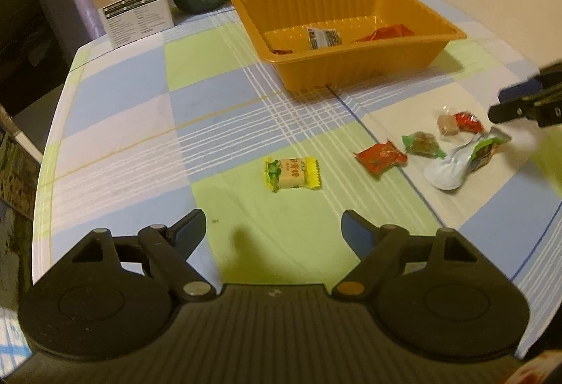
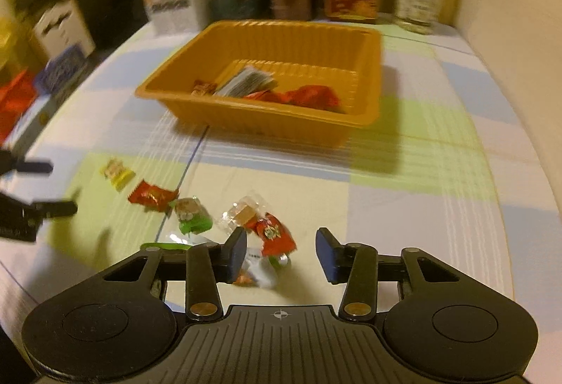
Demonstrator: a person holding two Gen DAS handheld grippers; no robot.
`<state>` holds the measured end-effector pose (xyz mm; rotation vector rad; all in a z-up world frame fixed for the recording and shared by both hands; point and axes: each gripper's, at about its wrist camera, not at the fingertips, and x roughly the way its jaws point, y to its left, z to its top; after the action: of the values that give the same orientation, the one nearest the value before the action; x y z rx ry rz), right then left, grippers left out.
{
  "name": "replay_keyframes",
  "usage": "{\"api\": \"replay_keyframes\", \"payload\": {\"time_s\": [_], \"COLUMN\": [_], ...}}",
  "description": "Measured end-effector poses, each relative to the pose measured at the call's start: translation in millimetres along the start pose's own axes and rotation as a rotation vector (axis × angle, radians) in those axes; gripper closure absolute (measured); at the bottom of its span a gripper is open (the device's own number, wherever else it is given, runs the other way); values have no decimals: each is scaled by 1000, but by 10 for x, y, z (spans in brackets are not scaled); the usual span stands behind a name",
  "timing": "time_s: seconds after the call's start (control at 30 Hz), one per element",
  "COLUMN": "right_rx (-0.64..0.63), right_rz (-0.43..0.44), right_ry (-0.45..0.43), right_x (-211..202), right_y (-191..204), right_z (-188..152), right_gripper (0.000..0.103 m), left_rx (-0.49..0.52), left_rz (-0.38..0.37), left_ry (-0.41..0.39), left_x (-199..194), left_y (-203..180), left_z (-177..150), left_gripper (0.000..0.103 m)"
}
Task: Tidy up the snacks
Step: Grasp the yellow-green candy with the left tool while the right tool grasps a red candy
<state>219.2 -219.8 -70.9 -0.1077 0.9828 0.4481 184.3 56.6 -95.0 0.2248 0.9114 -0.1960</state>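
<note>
**A:** Why is the left gripper (image 1: 274,229) parked with its jaws spread, gripping nothing?

**B:** The yellow candy (image 1: 292,173) lies at its twelve o'clock, lined up for a grab, I'd judge.

**A:** And the orange tray (image 1: 351,75)?

**B:** At one o'clock, already collecting wrapped snacks.

**A:** The right gripper (image 2: 279,248)?

**B:** Likewise unclenched and empty, with the red candy (image 2: 275,234) between its fingers.

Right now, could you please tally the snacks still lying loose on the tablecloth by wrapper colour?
Yellow: 1, the yellow candy
Red: 2, the flat red packet and the small red candy
Green: 1, the green candy
Clear: 1, the clear-wrapped candy
White with green: 1, the white pouch
Total: 6
</note>
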Motion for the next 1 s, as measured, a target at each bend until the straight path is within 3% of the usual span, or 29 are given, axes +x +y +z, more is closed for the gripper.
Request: {"api": "replay_keyframes", "payload": {"time_s": [0.27,0.4,0.73,0.83,1.0], "right_rx": [-57,-21,44,55,63], "right_rz": [30,27,36,36,37], "right_ry": [67,65,35,30,26], "right_x": [352,391,390,391,396], "right_y": [-14,-71,-115,-120,-109], "right_z": [43,47,61,66,56], "right_gripper": [70,76,80,81,81], "left_rx": [105,121,123,101,53], "left_rz": [6,8,0,-34,-80], "left_ry": [12,12,-31,-39,-43], "left_x": [256,372,577,598,605], "left_y": [49,79,64,64,47], "left_z": [68,106,263,286,303], "left_gripper": [20,20,22,32,60]}}
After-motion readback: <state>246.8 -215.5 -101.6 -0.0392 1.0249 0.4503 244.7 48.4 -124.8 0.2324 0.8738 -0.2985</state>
